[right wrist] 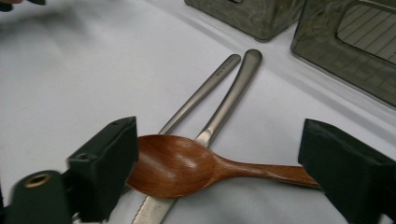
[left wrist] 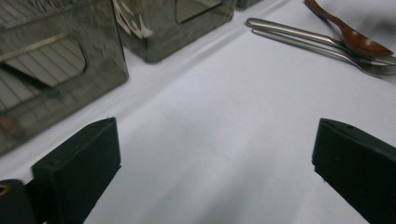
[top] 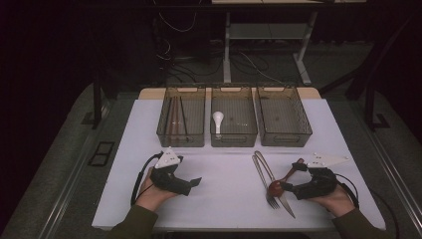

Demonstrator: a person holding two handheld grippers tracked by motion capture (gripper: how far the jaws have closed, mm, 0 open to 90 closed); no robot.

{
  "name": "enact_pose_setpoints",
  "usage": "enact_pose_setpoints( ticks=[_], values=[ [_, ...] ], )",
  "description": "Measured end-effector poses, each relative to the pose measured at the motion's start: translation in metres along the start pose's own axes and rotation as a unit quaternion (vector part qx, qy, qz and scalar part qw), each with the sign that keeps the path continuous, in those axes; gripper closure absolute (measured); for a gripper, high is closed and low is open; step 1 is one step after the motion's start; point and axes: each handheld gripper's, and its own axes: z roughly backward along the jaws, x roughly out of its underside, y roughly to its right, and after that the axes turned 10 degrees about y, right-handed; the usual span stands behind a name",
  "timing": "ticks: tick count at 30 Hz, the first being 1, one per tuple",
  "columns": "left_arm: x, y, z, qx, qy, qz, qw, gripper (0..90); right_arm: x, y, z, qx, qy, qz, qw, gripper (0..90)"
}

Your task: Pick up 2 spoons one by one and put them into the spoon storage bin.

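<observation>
Wooden spoon [right wrist: 187, 165]: lies crosswise over the fork [top: 263, 177] and knife [top: 278, 186]; bowl toward table centre, handle toward right gripper [right wrist: 219, 168], jaws released astride it. Left gripper [left wrist: 215, 163]: released, empty.

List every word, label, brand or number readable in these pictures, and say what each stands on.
None can be read.
Knife handle: a small engraved mark, too small and blurred to read.
Three bins, white spoon, wooden spoon, fork, both tools: no visible lettering.
</observation>
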Motion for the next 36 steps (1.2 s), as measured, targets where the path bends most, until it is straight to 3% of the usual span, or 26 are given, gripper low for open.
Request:
enact_pose_setpoints(
  ticks=[2,4,9,15,19,24,29,36],
  values=[
    [0.004,0.002,0.002,0.003,-0.005,0.005,1.0000,0.0,-0.002,0.002,-0.001,0.003,-0.006,0.004,1.0000,17.4],
    [0.008,0.005,0.002,0.006,-0.008,0.010,0.9999,0.0,-0.004,0.004,-0.003,0.011,-0.010,0.006,0.9999,25.8],
    [0.011,0.010,0.001,0.011,-0.010,-0.008,0.9998,0.0,-0.013,0.015,-0.011,0.027,-0.025,0.000,0.9993,45.8],
    [0.013,0.010,0.001,0.019,-0.015,-0.007,0.9997,0.0,-0.021,0.032,-0.025,0.040,-0.055,0.006,0.9977,71.4],
    [0.012,0.009,0.001,0.022,-0.010,-0.003,0.9997,0.0,-0.024,0.042,-0.033,0.044,-0.072,0.007,0.9964,82.7],
    [0.013,0.009,0.001,0.024,-0.015,0.002,0.9996,0.0,-0.022,0.053,-0.037,0.045,-0.086,0.004,0.9953,89.3],
    [0.013,0.009,0.000,0.032,-0.014,-0.003,0.9994,0.0,-0.019,0.059,-0.033,0.047,-0.097,-0.002,0.9942,89.6],
    [0.013,0.010,-0.001,0.027,-0.019,0.002,0.9994,0.0,-0.015,0.062,-0.032,0.047,-0.115,-0.006,0.9922,89.6]
  ],
)
